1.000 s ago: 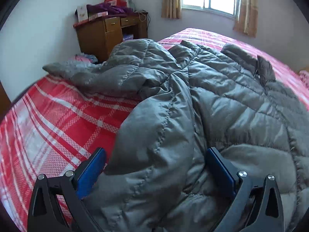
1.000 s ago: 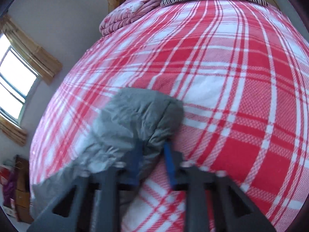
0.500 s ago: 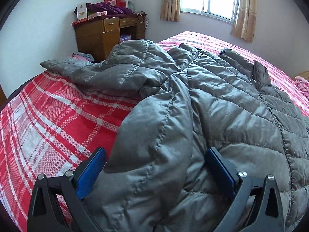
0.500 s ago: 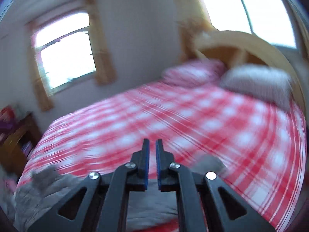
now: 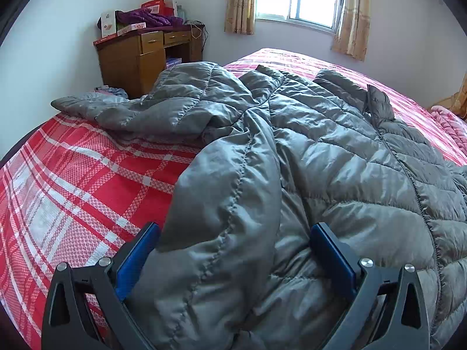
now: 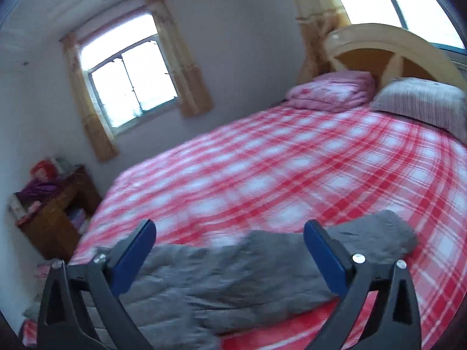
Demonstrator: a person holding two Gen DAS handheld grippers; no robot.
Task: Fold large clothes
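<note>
While the grey quilted puffer jacket (image 5: 306,157) lies spread on the red-and-white plaid bed (image 5: 73,175), the left gripper (image 5: 233,250) has its fingers wide apart around a jacket fold. The right gripper (image 6: 229,250) hovers spread wide, gripping nothing, sleeve (image 6: 388,233) toward 2 o'clock.

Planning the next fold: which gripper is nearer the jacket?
Left. The left gripper has its open fingers straddling a sleeve of the jacket. The right gripper hangs open above the other sleeve, apart from it.
</note>
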